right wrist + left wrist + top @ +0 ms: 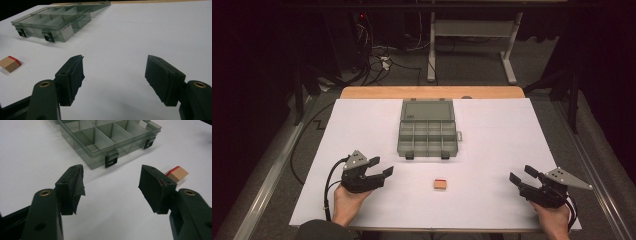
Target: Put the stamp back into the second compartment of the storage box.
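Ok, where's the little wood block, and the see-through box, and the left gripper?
wood block [440, 184], high view, on its tan top face.
see-through box [428, 148], high view, on its front wall.
left gripper [380, 167], high view, midway between its open fingertips.

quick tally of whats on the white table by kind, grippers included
grippers: 2, left gripper and right gripper, both open
compartment box: 1, lid open
wooden block: 1, one red face
total: 4

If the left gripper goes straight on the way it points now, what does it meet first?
Probably the box: the left gripper, jaws open, aims at its near corner. The block lies off to the side.
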A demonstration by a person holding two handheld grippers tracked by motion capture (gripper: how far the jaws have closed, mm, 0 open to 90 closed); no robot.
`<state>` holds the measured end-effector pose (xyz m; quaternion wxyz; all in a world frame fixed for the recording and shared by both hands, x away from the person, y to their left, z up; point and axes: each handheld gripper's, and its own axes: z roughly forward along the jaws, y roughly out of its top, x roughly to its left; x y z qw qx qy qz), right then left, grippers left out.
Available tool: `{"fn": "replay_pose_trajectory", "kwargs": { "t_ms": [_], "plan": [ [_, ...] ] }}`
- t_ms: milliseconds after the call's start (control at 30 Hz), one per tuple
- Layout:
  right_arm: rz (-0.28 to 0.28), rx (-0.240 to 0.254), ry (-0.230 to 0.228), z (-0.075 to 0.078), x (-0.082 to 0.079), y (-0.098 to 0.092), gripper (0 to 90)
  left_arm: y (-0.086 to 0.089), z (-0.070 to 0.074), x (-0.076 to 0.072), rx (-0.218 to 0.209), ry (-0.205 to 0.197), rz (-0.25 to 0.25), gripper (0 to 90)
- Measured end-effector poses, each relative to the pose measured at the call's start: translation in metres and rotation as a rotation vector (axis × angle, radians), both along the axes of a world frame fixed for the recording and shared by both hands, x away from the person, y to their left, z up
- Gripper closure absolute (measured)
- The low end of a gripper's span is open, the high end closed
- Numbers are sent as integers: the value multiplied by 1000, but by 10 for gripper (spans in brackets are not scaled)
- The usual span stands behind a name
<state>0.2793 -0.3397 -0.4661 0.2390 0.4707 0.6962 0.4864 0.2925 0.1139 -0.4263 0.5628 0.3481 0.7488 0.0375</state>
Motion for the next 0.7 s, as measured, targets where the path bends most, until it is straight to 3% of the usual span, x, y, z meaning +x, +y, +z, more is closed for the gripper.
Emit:
{"fn": "replay_pose_trajectory", "kwargs": {
  "t_ms": [167,367,700],
  "plan": [
    [-1,-2,0,0,0,0,312,-12,-1,0,8,21,-16,375],
    [0,1,4,0,0,0,312,-22,-1,-2,19,21,-71,402],
    [1,-5,7,0,0,1,314,-47,-6,-3,67,50,-127,406]
  ]
}}
